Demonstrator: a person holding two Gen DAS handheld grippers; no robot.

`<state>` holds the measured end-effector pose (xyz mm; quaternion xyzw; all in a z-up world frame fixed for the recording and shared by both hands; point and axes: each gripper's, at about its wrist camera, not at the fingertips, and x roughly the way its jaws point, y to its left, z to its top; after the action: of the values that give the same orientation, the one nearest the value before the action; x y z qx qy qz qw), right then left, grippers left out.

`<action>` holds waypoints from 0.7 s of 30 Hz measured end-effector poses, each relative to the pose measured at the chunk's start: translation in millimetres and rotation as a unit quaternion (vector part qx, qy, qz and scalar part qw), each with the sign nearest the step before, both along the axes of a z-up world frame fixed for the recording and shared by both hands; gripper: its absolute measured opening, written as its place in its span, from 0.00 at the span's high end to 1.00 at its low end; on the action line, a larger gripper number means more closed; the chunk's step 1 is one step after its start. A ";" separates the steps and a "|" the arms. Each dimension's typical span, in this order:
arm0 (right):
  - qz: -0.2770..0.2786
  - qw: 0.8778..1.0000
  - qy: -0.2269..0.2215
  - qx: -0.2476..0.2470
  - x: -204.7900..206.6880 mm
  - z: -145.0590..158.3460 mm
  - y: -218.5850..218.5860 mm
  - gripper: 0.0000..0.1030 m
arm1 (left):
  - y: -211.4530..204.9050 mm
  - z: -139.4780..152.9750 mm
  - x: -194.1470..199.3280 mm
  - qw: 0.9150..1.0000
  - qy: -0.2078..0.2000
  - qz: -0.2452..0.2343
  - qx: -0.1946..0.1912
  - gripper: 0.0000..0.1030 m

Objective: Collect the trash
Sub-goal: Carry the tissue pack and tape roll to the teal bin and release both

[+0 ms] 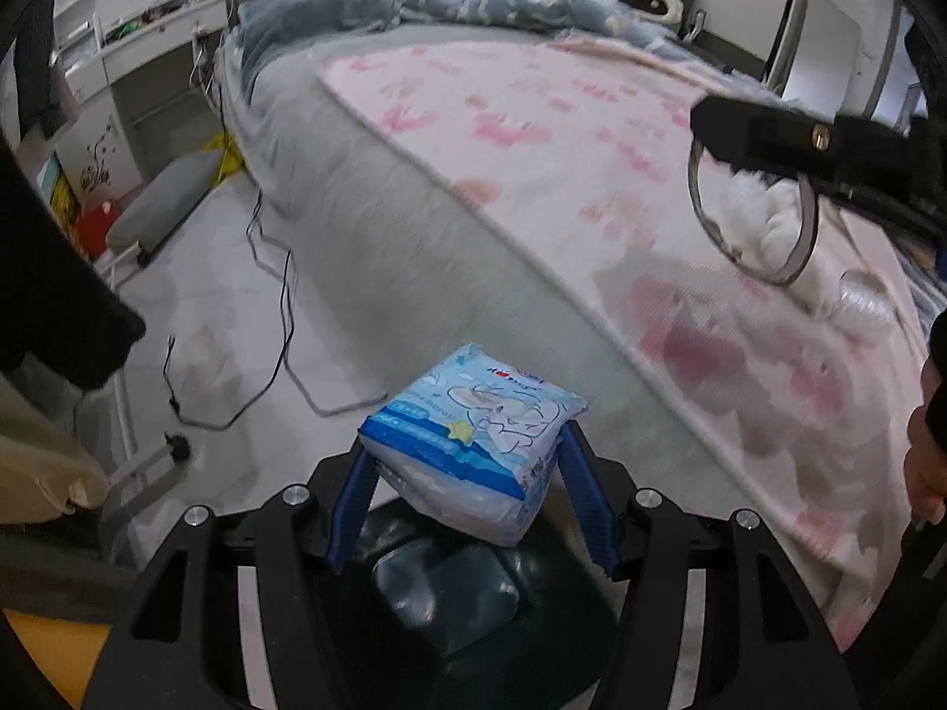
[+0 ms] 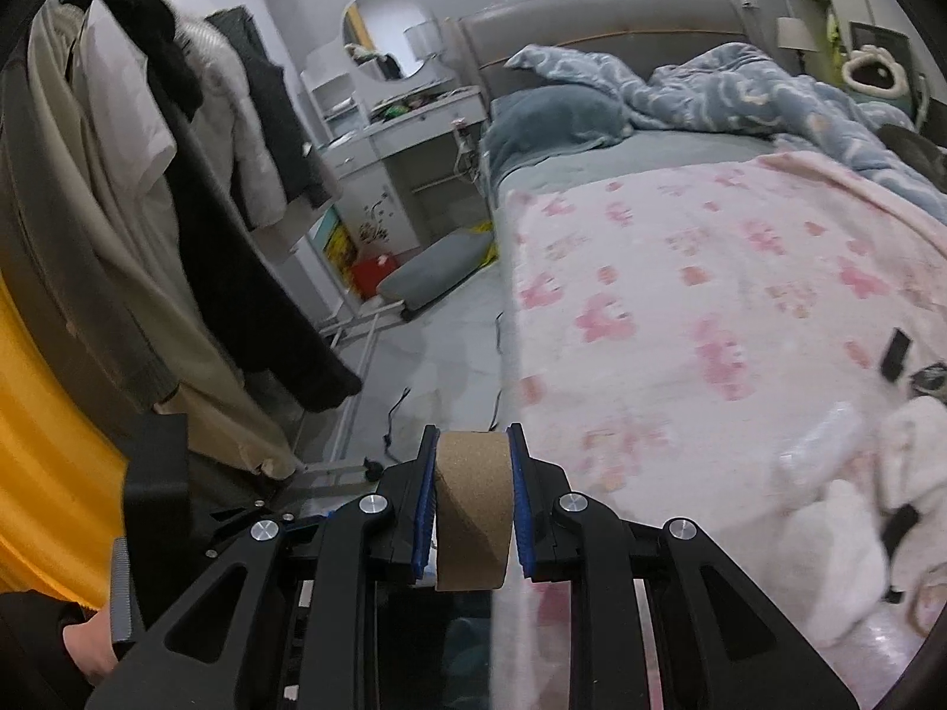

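Note:
My left gripper (image 1: 464,449) is shut on a blue-and-white tissue pack (image 1: 479,432), its blue pads pressing on both sides. Right under it stands a dark bin (image 1: 450,591) with a shiny liner. My right gripper (image 2: 473,444) is shut on a brown cardboard ring (image 2: 473,509), clamped across its width. The left wrist view shows that right gripper (image 1: 728,130) at the upper right over the bed, with the ring (image 1: 693,195) seen end-on. White crumpled tissues (image 2: 840,550) and a clear plastic piece (image 2: 828,432) lie on the pink blanket (image 2: 680,296).
The bed fills the right side, with a blue duvet (image 2: 740,89) at its head. Black cables (image 1: 278,319) trail over the floor beside it. A loaded clothes rack (image 2: 177,207) stands on the left, with a grey padded stool (image 1: 166,201) and a white dresser (image 2: 402,136) beyond.

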<state>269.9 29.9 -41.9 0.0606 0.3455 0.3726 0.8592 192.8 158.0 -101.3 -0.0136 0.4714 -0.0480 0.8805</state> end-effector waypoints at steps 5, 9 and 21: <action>0.019 1.000 0.012 -0.017 -3.2 -9.0 26.7 0.78 | 15.9 -24.0 -12.3 0.999 0.043 0.005 -0.001 0.39; 0.026 0.999 0.028 -0.025 -2.5 -19.7 41.5 0.78 | 30.7 -36.4 -20.8 0.998 0.068 0.015 0.003 0.39; 0.063 0.994 0.067 -0.058 -10.9 -55.2 92.9 0.78 | 77.7 -62.7 -38.1 0.989 0.140 0.043 -0.024 0.38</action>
<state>259.0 122.7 -97.2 0.0138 0.4267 0.4003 0.8108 154.7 235.6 -164.0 -0.0612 0.5876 -0.0189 0.8066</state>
